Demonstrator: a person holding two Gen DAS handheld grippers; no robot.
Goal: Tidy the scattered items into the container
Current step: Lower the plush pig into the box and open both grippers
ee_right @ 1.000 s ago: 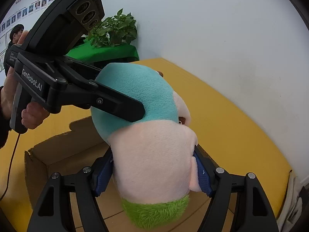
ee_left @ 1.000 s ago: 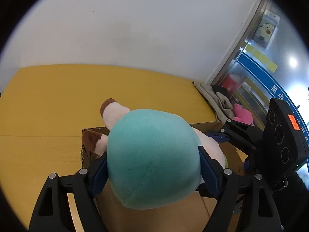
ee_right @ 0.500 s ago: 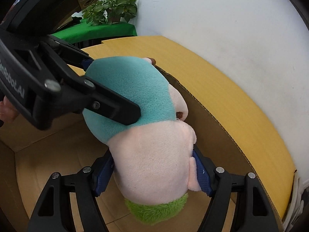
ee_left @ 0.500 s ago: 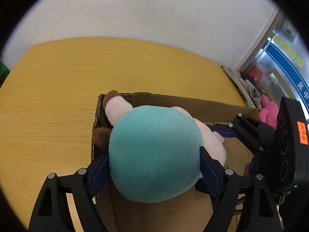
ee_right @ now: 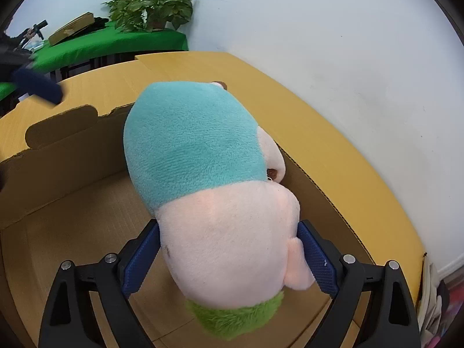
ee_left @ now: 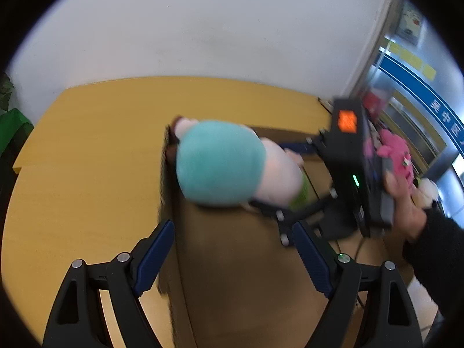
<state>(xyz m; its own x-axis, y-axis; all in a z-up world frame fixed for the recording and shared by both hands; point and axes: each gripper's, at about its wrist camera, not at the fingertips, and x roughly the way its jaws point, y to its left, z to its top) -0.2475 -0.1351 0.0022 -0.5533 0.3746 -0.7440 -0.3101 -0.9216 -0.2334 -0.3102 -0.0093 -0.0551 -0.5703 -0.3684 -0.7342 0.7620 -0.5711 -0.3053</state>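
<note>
Plush toy [ee_right: 203, 174] sits inside the cardboard box [ee_right: 58, 191] — left gripper [ee_left: 232, 261] released and clear, right gripper [ee_right: 229, 258] just spreading its jaws, pads barely touching the toy — other items unseen.

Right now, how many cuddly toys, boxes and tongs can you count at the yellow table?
Cuddly toys: 1, the teal and pink plush toy
Boxes: 1, the cardboard box
Tongs: 2, the left tongs, open and empty, and the right tongs, whose jaws have just been opening with the toy between them
Total: 4
</note>
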